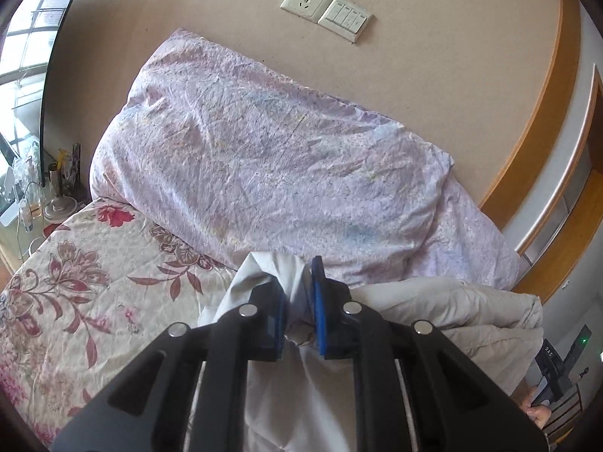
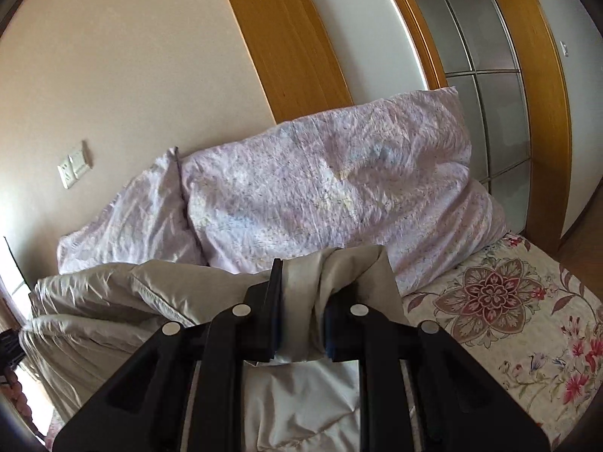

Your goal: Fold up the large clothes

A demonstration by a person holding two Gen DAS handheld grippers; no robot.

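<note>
Here, left gripper [image 1: 299,307] and right gripper [image 2: 301,309] fingers both clamped on beige garment [image 1: 452,312], bedside clutter [image 1: 56,184] only in left view

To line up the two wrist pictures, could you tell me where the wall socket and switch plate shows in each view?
Left wrist: the socket and switch plate sits top centre on the beige wall, above the lilac pillows.
Right wrist: the plate is small at the left edge, left of the same pillows.
Shared landmark: the lilac pillows leaning on the wall, behind the beige garment that each gripper pinches.
</note>
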